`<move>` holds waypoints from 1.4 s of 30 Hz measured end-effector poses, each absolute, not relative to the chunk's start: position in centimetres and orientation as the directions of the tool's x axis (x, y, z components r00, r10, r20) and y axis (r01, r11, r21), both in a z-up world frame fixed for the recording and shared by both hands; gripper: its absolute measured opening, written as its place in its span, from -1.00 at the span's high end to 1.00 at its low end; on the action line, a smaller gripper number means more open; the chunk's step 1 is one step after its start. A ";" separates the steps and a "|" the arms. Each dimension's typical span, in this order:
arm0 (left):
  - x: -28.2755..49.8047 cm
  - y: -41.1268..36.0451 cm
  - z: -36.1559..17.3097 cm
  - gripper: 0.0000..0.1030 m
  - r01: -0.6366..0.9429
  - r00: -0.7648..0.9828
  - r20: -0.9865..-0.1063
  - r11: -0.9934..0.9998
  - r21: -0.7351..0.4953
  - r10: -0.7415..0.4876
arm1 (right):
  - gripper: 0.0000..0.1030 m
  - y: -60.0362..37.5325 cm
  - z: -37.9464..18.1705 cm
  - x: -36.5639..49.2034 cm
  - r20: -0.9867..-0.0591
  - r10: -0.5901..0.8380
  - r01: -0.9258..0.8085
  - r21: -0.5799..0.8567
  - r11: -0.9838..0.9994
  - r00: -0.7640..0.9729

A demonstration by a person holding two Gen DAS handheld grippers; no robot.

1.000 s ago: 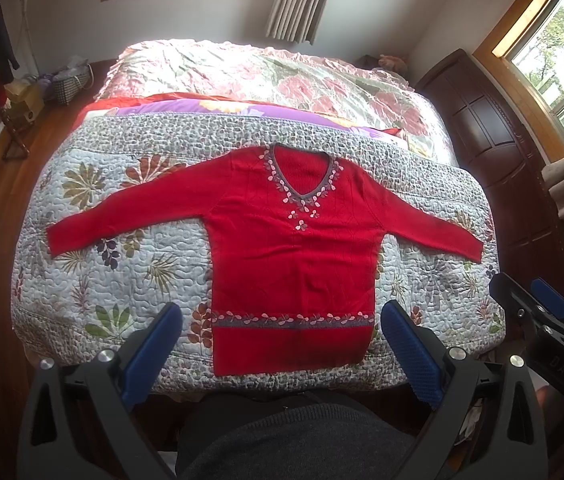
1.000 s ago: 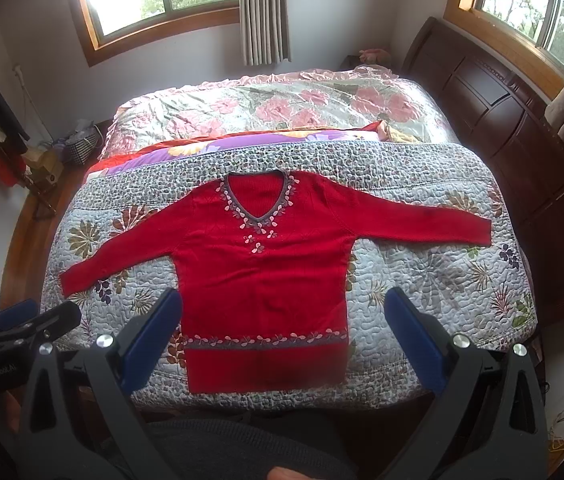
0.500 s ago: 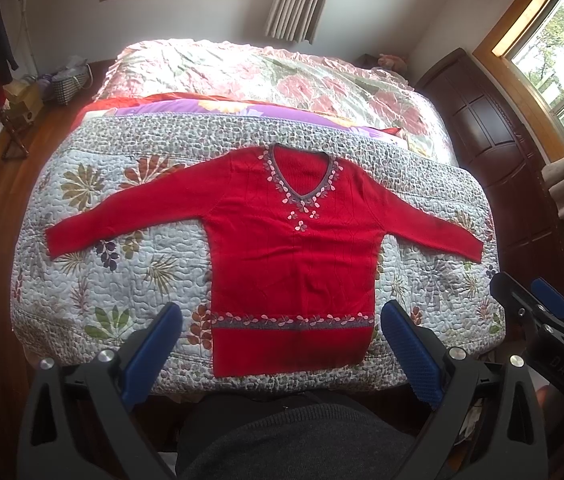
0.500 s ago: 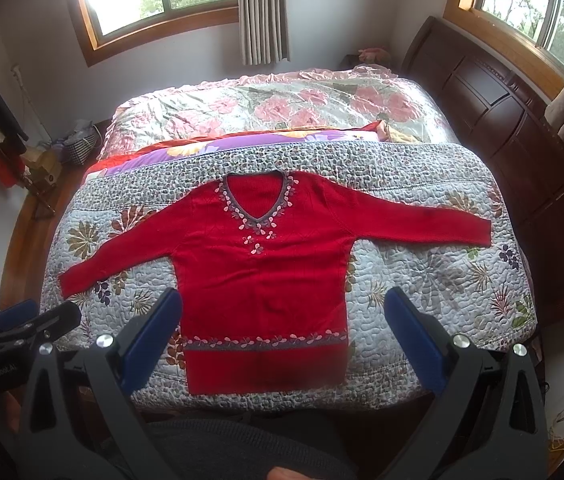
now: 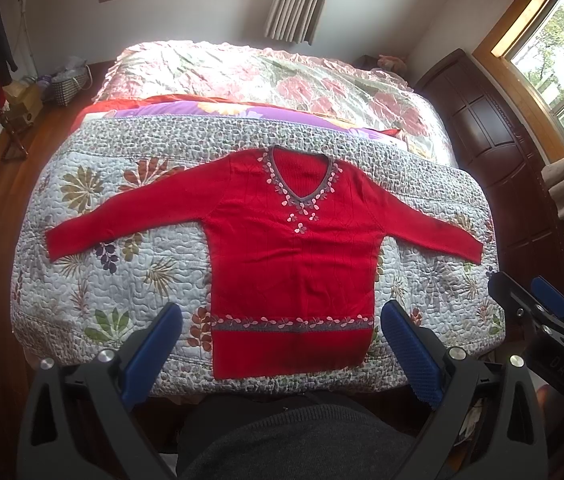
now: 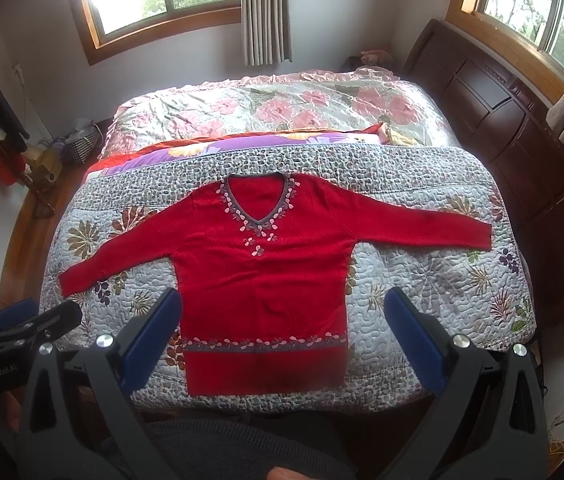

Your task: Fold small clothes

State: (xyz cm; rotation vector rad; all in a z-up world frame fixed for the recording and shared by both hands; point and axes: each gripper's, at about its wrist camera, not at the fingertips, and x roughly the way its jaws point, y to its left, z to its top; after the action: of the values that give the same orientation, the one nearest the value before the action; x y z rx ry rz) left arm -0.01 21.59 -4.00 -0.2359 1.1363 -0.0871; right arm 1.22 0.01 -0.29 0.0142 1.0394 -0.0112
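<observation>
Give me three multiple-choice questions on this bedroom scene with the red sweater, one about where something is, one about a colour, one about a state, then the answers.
1. Where does the red sweater lie?
A. on the quilt
B. on the floor
C. in the left gripper

2. What colour are the gripper pads?
A. green
B. blue
C. white

3. How is the sweater now?
A. folded in half
B. rolled up
C. spread flat, sleeves out

Answers:
1 A, it rests on the floral quilt.
2 B, the pads on the right gripper and left gripper are blue.
3 C, both sleeves stretch sideways, no fold made.
</observation>
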 end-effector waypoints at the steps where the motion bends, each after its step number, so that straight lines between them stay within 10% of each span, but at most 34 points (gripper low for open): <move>1: 0.1 21.6 -4.0 -0.93 -0.051 0.421 -0.887 0.972 -0.230 -0.188 | -0.95 0.1 -0.2 1.2 -0.862 -0.002 0.016 0.007 1.000 0.507; 42: 1.9 20.3 -5.2 -0.93 -0.018 0.450 -0.881 0.985 -0.172 -0.146 | -0.95 0.2 -0.9 1.9 -0.867 -0.003 0.024 0.010 1.000 0.498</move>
State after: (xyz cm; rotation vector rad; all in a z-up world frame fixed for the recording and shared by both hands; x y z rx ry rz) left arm 1.95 20.32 -5.23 -0.1645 1.1025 -0.0796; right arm 1.88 0.20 -0.92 0.0220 1.0497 -0.0166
